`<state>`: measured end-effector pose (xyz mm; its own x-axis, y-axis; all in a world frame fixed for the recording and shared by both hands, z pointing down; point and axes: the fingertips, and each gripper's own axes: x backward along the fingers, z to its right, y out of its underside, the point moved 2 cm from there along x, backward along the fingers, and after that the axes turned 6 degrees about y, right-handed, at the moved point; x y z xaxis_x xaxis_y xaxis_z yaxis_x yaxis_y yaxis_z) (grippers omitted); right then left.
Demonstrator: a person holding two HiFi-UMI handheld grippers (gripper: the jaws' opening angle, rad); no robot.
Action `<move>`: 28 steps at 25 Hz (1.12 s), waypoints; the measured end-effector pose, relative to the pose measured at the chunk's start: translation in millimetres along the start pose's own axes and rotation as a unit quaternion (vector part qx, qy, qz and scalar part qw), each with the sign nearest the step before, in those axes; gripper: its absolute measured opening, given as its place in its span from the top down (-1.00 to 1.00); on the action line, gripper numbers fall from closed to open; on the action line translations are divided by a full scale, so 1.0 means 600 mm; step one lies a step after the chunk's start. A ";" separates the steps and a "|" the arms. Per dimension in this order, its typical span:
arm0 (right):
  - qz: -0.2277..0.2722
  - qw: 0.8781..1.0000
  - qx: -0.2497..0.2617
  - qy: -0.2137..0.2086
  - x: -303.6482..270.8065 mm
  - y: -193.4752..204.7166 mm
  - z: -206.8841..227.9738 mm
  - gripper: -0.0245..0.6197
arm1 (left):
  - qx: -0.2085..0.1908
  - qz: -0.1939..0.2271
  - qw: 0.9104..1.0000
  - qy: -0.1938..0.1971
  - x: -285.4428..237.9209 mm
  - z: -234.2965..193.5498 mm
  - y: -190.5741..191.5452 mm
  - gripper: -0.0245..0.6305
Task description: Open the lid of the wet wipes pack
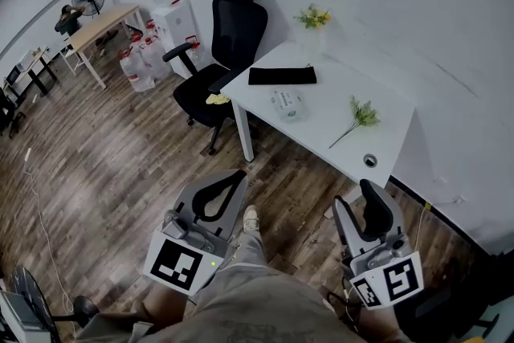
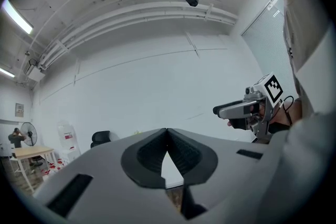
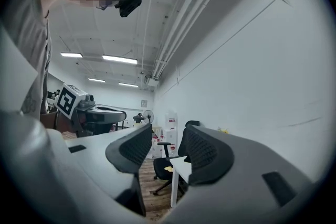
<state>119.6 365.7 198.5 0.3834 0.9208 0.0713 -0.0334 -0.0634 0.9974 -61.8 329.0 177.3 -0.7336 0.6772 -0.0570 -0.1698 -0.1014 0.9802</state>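
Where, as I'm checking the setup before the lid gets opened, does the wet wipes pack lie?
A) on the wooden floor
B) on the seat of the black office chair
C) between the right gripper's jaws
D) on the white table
D: the wet wipes pack lies on the white table, close to the long black pouch.

Grey left hand-held gripper [image 2: 167, 134] and right hand-held gripper [image 3: 169, 141], black pads [image 3: 207, 155], square-marker cubes [image 1: 177, 265]; khaki clothing [image 1: 257, 305].
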 end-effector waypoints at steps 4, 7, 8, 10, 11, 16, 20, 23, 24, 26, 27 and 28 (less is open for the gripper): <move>-0.013 1.000 0.005 0.002 -0.062 0.017 0.020 0.29 | 0.000 0.000 1.000 0.005 -0.043 -0.049 0.011 0.87; -0.028 1.000 0.003 0.005 -0.118 0.035 0.037 0.29 | -0.001 -0.005 1.000 0.013 -0.082 -0.092 0.026 0.87; -0.034 0.999 0.002 0.006 -0.140 0.041 0.042 0.29 | 0.000 -0.008 1.000 0.015 -0.096 -0.108 0.033 0.87; -0.045 0.999 0.001 0.007 -0.187 0.051 0.051 0.29 | 0.003 -0.015 1.000 0.019 -0.123 -0.146 0.045 0.87; -0.050 0.999 0.000 0.007 -0.212 0.055 0.055 0.29 | 0.006 -0.018 1.000 0.021 -0.135 -0.166 0.050 0.87; -0.077 0.997 0.000 0.006 -0.343 0.070 0.070 0.29 | 0.018 -0.033 0.999 0.027 -0.197 -0.274 0.077 0.87; -0.097 0.995 0.001 0.007 -0.448 0.085 0.084 0.28 | 0.014 -0.043 0.998 0.037 -0.253 -0.359 0.097 0.87; -0.107 0.994 0.004 0.012 -0.521 0.098 0.097 0.28 | 0.017 -0.046 0.998 0.046 -0.295 -0.415 0.114 0.87; -0.109 0.994 0.005 0.014 -0.542 0.101 0.101 0.29 | 0.017 -0.048 0.997 0.050 -0.307 -0.432 0.120 0.87; -0.113 0.993 0.005 0.020 -0.581 0.106 0.111 0.28 | 0.013 -0.049 0.997 0.057 -0.332 -0.464 0.127 0.87; -0.115 0.993 0.005 0.023 -0.598 0.107 0.115 0.28 | 0.012 -0.049 0.997 0.061 -0.344 -0.478 0.129 0.87; -0.116 0.993 0.006 0.026 -0.613 0.109 0.119 0.28 | 0.013 -0.047 0.997 0.065 -0.353 -0.490 0.132 0.87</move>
<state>42.6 -4.4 238.0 0.3311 0.9297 -0.1612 0.0615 0.1492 0.9869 -113.2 -36.7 211.0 -0.7942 0.5828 -0.1721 -0.2265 -0.0211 0.9738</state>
